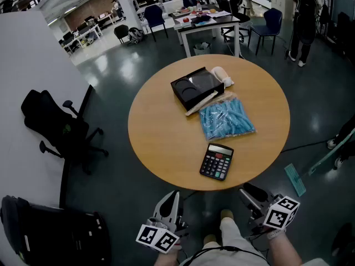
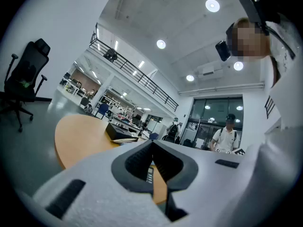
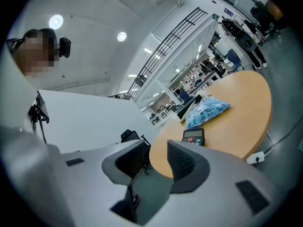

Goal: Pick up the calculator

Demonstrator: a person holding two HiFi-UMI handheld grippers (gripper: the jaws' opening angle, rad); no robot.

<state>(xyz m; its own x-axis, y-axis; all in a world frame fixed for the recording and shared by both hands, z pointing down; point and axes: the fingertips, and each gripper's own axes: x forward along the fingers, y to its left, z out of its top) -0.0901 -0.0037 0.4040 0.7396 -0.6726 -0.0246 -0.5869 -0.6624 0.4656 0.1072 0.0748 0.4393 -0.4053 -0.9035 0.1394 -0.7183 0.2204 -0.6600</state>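
Observation:
The black calculator (image 1: 217, 162) lies flat near the near edge of the round wooden table (image 1: 161, 137), keys up. Both grippers hang below that edge, off the table. My left gripper (image 1: 172, 199) is to the calculator's lower left with its jaws together and nothing in them; in the left gripper view (image 2: 152, 145) a sliver of keys (image 2: 149, 174) shows behind the pads. My right gripper (image 1: 250, 193) sits lower right of the calculator. Its jaws (image 3: 158, 152) stand apart, empty, with the calculator (image 3: 193, 136) ahead on the table edge.
A blue plastic bag (image 1: 226, 119) lies just beyond the calculator. Behind it are a black open box (image 1: 197, 87) with a pale stick and a white object (image 1: 221, 75). A black office chair (image 1: 55, 126) stands left of the table, a dark bag (image 1: 50, 234) on the floor.

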